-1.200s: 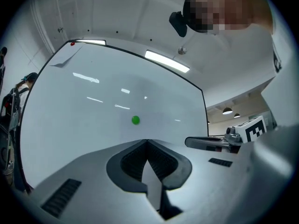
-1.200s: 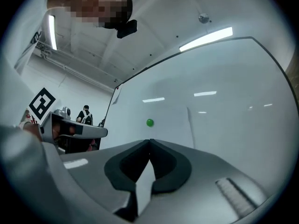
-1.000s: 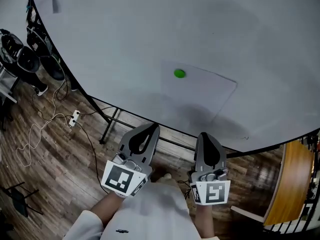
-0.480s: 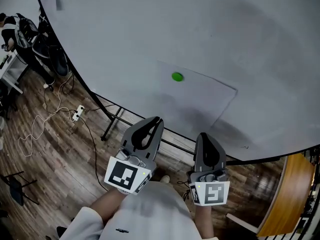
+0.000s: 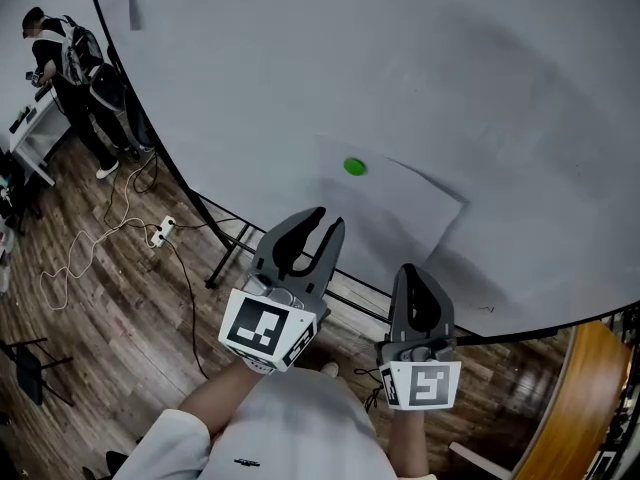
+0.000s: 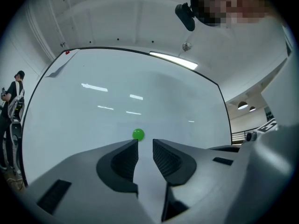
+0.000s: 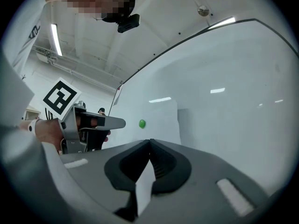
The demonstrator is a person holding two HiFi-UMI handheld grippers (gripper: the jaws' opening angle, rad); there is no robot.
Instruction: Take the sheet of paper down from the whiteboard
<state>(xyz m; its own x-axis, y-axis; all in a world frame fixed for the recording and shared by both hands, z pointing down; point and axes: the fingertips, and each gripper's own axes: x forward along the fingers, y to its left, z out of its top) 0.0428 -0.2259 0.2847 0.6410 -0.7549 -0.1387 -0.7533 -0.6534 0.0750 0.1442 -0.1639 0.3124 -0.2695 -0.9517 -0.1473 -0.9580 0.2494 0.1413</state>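
One green magnet (image 5: 354, 166) pins the sheet of paper (image 5: 400, 203) to the whiteboard (image 5: 300, 68), and with my left gripper (image 5: 328, 220) just opening on nothing and my right gripper (image 5: 412, 271) pressed together, tugging paper first risks a tear.

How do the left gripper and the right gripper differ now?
The left gripper has jaws apart, just opening, nothing between them; the right gripper has them together. The left gripper is nearer the green magnet; the right gripper sits lower. Both point at the whiteboard.
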